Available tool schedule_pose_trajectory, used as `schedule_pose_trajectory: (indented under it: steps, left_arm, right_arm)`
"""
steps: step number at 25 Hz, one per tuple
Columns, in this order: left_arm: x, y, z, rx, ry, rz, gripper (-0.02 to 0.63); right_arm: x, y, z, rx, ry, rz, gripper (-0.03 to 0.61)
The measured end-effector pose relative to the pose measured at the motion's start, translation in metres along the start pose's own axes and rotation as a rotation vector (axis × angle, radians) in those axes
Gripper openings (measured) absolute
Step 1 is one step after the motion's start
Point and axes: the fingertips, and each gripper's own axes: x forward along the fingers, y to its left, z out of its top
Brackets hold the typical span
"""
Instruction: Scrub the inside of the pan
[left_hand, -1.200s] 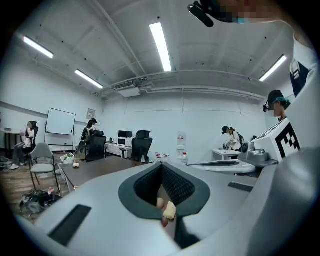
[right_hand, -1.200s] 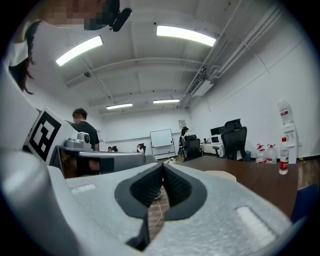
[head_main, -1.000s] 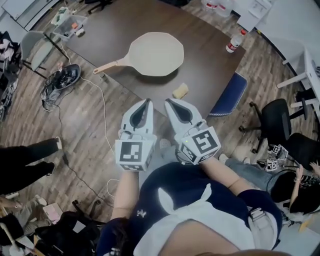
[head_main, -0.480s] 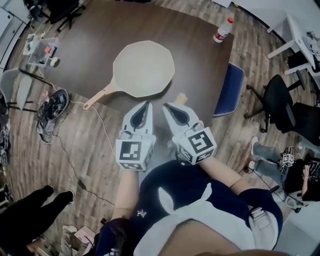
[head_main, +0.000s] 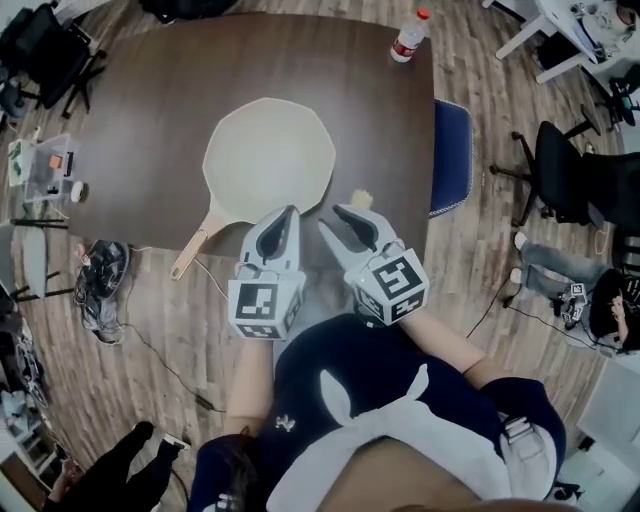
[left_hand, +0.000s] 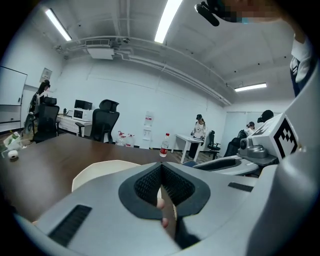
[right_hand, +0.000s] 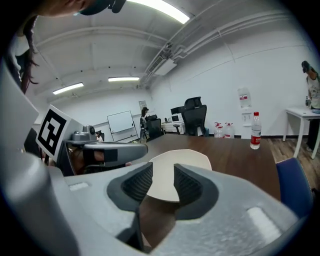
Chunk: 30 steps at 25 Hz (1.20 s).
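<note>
A cream pan (head_main: 268, 158) with a wooden handle (head_main: 193, 252) lies on the dark brown table (head_main: 150, 90); it also shows in the left gripper view (left_hand: 97, 171) and the right gripper view (right_hand: 200, 159). A small yellow sponge (head_main: 360, 200) sits at the table's near edge, just beyond my right gripper (head_main: 337, 214). That gripper (right_hand: 163, 172) has just been opening its jaws and stands open with nothing between them. My left gripper (head_main: 290, 212) hovers near the pan's near rim, its pads (left_hand: 172, 186) closed together and empty.
A water bottle (head_main: 408, 37) stands at the table's far right corner. A blue chair (head_main: 452, 155) is pushed against the right edge. A clear box (head_main: 45, 165) of small items sits at the left edge. Shoes (head_main: 100, 280) and a cable lie on the floor.
Both grippers have come forward and down toward the table's near edge, so the pan and sponge now lie right at their tips. The right jaws have gone from shut to open.
</note>
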Motion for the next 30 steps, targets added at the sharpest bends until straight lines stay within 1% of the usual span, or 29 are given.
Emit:
schedule_pose_trajectory:
  steps: [2, 4, 7, 9, 11, 13, 19, 22, 25, 28, 30]
  left_arm:
    - [0.004, 0.009, 0.0, 0.0, 0.011, -0.015, -0.002]
    - [0.011, 0.011, -0.001, 0.002, 0.026, -0.039, -0.002]
    - [0.024, 0.009, -0.002, 0.033, 0.052, -0.096, -0.002]
    - [0.028, 0.009, -0.005, 0.052, 0.063, -0.125, -0.002]
    - [0.03, 0.009, -0.01, 0.07, 0.075, -0.142, -0.002]
    - [0.031, 0.011, -0.014, 0.087, 0.09, -0.159, -0.002]
    - [0.031, 0.026, -0.027, 0.116, 0.128, -0.194, -0.002]
    - [0.03, 0.028, -0.038, 0.136, 0.145, -0.214, -0.002]
    - [0.027, 0.034, -0.045, 0.154, 0.16, -0.234, -0.002]
    - [0.024, 0.043, -0.049, 0.159, 0.168, -0.238, -0.002]
    - [0.023, 0.048, -0.051, 0.158, 0.172, -0.236, -0.002]
  right_arm:
    - [0.007, -0.003, -0.009, 0.019, 0.042, -0.029, 0.154]
    - [0.011, -0.016, -0.02, 0.038, 0.081, -0.073, 0.167]
    - [0.015, -0.041, -0.04, 0.072, 0.132, -0.161, 0.17]
    - [0.019, -0.054, -0.06, 0.097, 0.172, -0.217, 0.173]
    - [0.021, -0.066, -0.084, 0.122, 0.222, -0.269, 0.194]
    - [0.022, -0.078, -0.105, 0.151, 0.263, -0.32, 0.198]
    - [0.024, -0.107, -0.148, 0.211, 0.347, -0.472, 0.198]
    - [0.023, -0.12, -0.174, 0.236, 0.388, -0.532, 0.198]
    - [0.025, -0.13, -0.193, 0.269, 0.402, -0.591, 0.198]
    - [0.029, -0.136, -0.205, 0.3, 0.408, -0.622, 0.197]
    - [0.033, -0.136, -0.215, 0.301, 0.43, -0.628, 0.192]
